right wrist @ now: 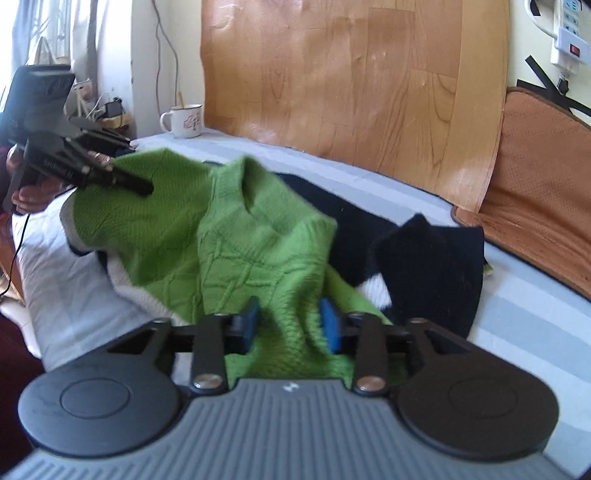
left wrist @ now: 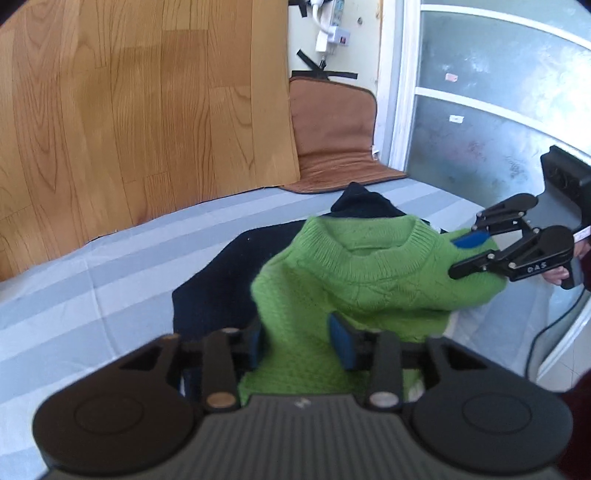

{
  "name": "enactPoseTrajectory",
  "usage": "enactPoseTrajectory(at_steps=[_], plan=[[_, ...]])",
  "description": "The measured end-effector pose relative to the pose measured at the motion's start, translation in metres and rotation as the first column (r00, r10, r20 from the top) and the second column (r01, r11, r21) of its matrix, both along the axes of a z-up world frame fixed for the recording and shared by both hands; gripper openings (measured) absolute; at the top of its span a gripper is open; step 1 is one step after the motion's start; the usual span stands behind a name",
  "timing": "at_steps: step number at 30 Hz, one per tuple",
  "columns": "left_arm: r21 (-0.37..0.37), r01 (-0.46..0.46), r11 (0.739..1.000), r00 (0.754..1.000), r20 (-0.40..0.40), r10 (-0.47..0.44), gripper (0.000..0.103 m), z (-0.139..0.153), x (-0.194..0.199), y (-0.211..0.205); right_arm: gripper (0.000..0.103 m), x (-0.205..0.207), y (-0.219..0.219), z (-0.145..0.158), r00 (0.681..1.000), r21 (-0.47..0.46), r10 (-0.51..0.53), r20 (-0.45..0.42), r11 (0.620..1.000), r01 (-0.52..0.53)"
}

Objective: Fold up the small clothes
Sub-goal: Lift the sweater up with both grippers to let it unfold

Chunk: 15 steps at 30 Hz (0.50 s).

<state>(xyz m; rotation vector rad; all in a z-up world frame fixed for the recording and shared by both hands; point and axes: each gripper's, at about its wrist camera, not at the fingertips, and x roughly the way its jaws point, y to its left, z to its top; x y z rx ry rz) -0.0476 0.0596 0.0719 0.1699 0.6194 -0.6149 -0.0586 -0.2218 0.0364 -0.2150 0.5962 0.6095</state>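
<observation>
green sweater [left wrist: 369, 280] overlaps black garment [left wrist: 214, 291] (probably).

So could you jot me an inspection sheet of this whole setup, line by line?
Surface: bed sheet, pale blue and grey stripes.
Job's things: green sweater lifted over a dark garment.
Clutter: white mug at the bed's far end; brown mat against the wall.
Grippers: left gripper and right gripper each pinch sweater fabric between blue pads.
Cables: black cable trails from the right gripper; power strip on the wall.
Surroundings: wood-pattern board; frosted door.
</observation>
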Motion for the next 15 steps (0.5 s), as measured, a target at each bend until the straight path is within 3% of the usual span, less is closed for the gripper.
enactPoseTrajectory(at_steps=[1, 3, 4, 6, 8, 9, 11, 12, 13, 14, 15], plan=[[-0.003, -0.013, 1.0, 1.0, 0.001, 0.013, 0.065, 0.0, 0.003, 0.0, 0.052, 0.003, 0.001, 0.002, 1.0, 0.0, -0.003, 0.007, 1.0, 0.003], [-0.032, -0.016, 0.999, 1.0, 0.008, 0.016, 0.073, 0.005, 0.008, 0.001, 0.056, 0.006, 0.004, 0.0, 1.0, 0.006, -0.005, 0.008, 1.0, 0.005], [-0.05, -0.008, 0.999, 1.0, 0.005, 0.009, 0.082, 0.007, 0.011, 0.001, 0.056, 0.01, 0.004, 0.001, 1.0, 0.007, -0.002, 0.006, 1.0, 0.002], [-0.08, 0.0, 0.997, 1.0, -0.011, -0.001, 0.087, 0.01, 0.017, 0.0, 0.058, 0.015, 0.006, -0.001, 1.0, 0.016, 0.007, 0.001, 1.0, -0.007], [-0.093, -0.002, 0.996, 0.999, -0.037, -0.001, 0.087, 0.006, 0.025, -0.004, 0.059, 0.018, 0.014, -0.002, 1.0, 0.038, -0.005, -0.007, 0.999, 0.006], [-0.093, -0.006, 0.996, 0.999, -0.052, 0.001, 0.082, 0.003, 0.03, -0.005, 0.062, 0.025, 0.013, -0.003, 1.0, 0.05, -0.004, -0.019, 0.999, 0.005], [-0.081, -0.004, 0.997, 0.996, -0.086, -0.003, 0.059, -0.005, 0.035, -0.01, 0.062, 0.039, 0.01, -0.008, 0.998, 0.055, -0.006, -0.058, 0.998, 0.009], [-0.069, -0.002, 0.998, 0.995, -0.102, -0.005, 0.037, -0.009, 0.036, -0.013, 0.058, 0.045, 0.008, -0.012, 0.996, 0.063, -0.007, -0.089, 0.998, 0.013], [-0.051, -0.002, 0.999, 0.994, -0.108, -0.004, 0.017, -0.014, 0.035, -0.015, 0.05, 0.047, 0.008, -0.015, 0.993, 0.074, -0.002, -0.117, 0.997, 0.011], [-0.034, 0.0, 0.999, 0.994, -0.105, -0.003, 0.01, -0.016, 0.032, -0.017, 0.029, 0.046, 0.008, -0.016, 0.992, 0.076, 0.009, -0.126, 0.997, 0.001], [-0.024, -0.003, 1.0, 0.996, -0.09, 0.001, 0.01, -0.016, 0.027, -0.017, 0.021, 0.041, 0.008, -0.014, 0.994, 0.067, 0.008, -0.107, 0.998, -0.001]])
